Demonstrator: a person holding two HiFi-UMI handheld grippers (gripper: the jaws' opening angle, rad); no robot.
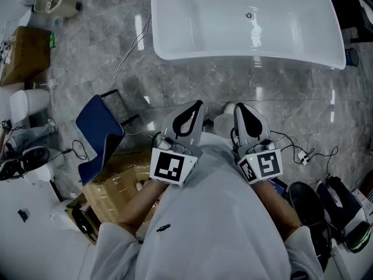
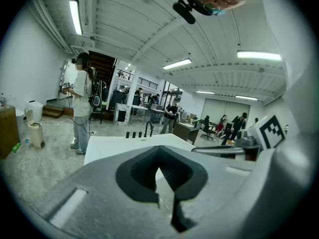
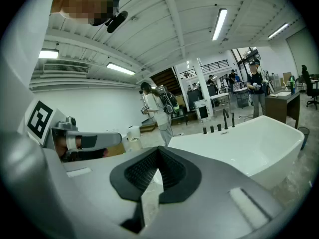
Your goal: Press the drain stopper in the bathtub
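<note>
Pre-approach: left gripper (image 1: 194,106) and right gripper (image 1: 239,107) held at the chest, jaws closed and empty; drain stopper (image 1: 249,15) sits on the bathtub (image 1: 245,52) floor, well apart, so the next move likely calls for stepping in and reaching one closed tip down onto it.

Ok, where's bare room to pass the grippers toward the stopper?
Bare: the grey floor strip along the bathtub rim, and its basin around the drain stopper. Crowded: blue chair and cardboard box at left; cables and dark items at right.
</note>
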